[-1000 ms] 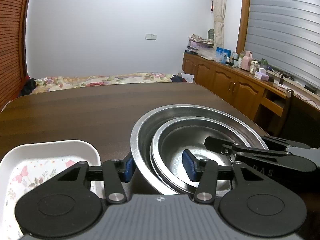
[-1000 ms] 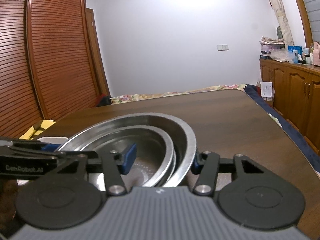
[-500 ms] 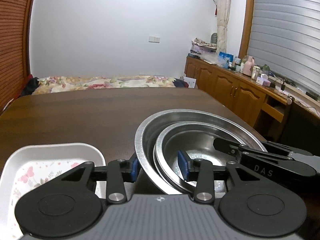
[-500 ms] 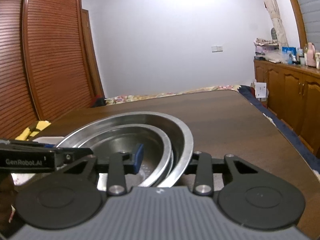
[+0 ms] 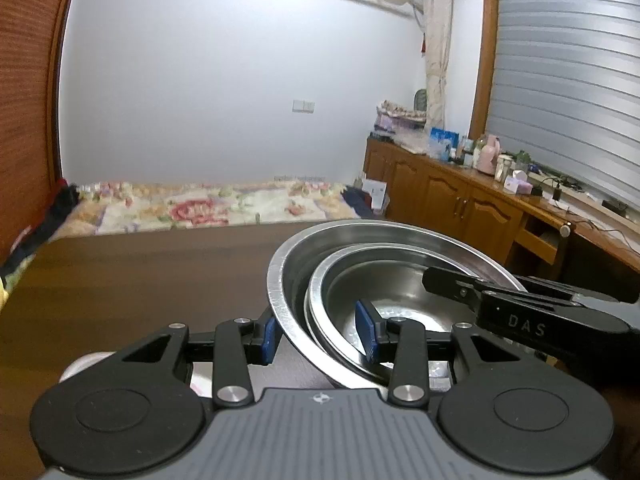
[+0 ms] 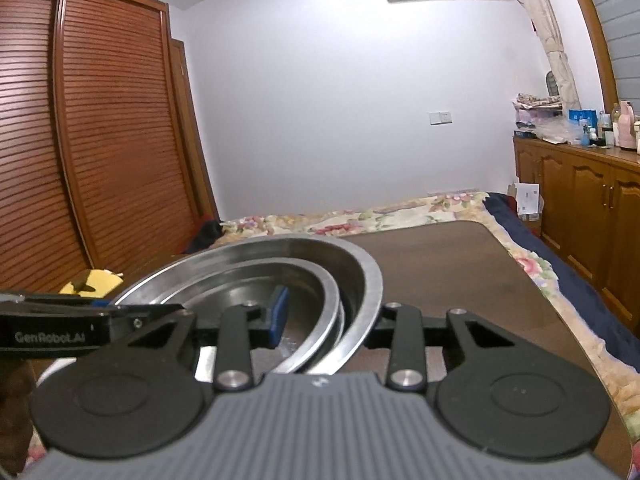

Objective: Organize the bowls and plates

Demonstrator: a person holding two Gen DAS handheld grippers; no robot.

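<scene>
**Both jaws clamped on the nested bowls as the stack left the bench**

Jaws on both sides had just closed from a wider stance and gripped the steel stack by opposite rims. The left gripper (image 5: pixel 320 338) had one blue pad outside the large bowl (image 5: pixel 280 280) and the other inside the small bowl (image 5: pixel 320 304) nested in it, so both walls were pinched together. The right gripper (image 6: pixel 324 320) held the far side of the same pair the same way: its inner blue pad sat inside the small bowl (image 6: pixel 332 292), while its outer finger was hidden behind the large bowl's (image 6: pixel 370 280) rim.

Compared with a second earlier, the white floral tray that had lain at the lower left of the left wrist view had nearly dropped out of sight, more wall and bed showed beyond, and the dark wooden bench (image 5: pixel 140 272) looked farther below. I judged that the stack had been lifted clear of the bench, level and shared between the two hands.

For the task, that meant the bowls were already gathered as one nested set and were being carried. Where they were to go could not be told. Uneven lifting could tilt the stack or let the inner bowl slide.
</scene>
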